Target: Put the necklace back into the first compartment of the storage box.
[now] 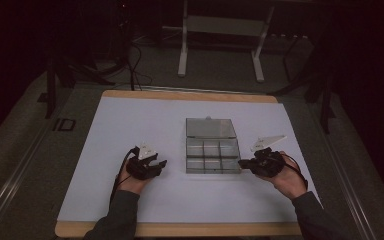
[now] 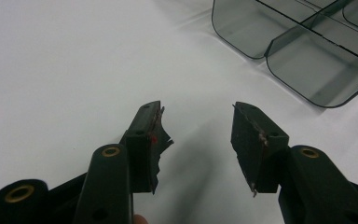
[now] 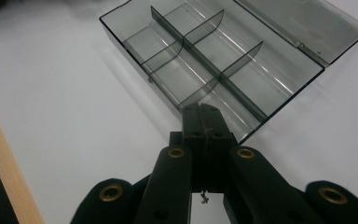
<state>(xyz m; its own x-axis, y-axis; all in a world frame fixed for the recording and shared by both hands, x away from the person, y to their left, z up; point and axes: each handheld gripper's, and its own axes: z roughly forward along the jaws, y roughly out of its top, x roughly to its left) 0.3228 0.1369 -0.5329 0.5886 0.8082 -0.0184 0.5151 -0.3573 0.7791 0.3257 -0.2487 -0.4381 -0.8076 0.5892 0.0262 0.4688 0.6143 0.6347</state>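
Since the two grippers flank it, the work in hand concerns the compartment box (image 1: pixel 213 156) — a smoke-grey clear plastic case, lid (image 1: pixel 210 128) thrown back flat toward 12 o'clock, lying slightly right of centre on the white table (image 1: pixel 130 125).

Left gripper (image 1: pixel 159 163): at 9 o'clock of the box, near but apart from it. In the left gripper view its jaws stand spread with nothing between them; the pads look worn and ragged, and the box's rounded corner (image 2: pixel 242 46) sits at roughly 1 o'clock of them.

Box: two rows of three cells, thin upright dividers (image 3: pixel 200 56), all cells apparently empty. Judged light, rigid and slick — thin walls that may flex or crack under a hard pinch, and a case that would likely skate on the smooth table if pushed from one side alone. Best hold, in my judgement: an outer wall near a corner, or the free edge of the lid, with the other gripper steadying the tray.

Right gripper (image 1: pixel 241 163): at 3 o'clock of the box, jaws pressed together on nothing. In the right gripper view the closed tips lie at the tray's near wall (image 3: pixel 223 122); contact cannot be confirmed.
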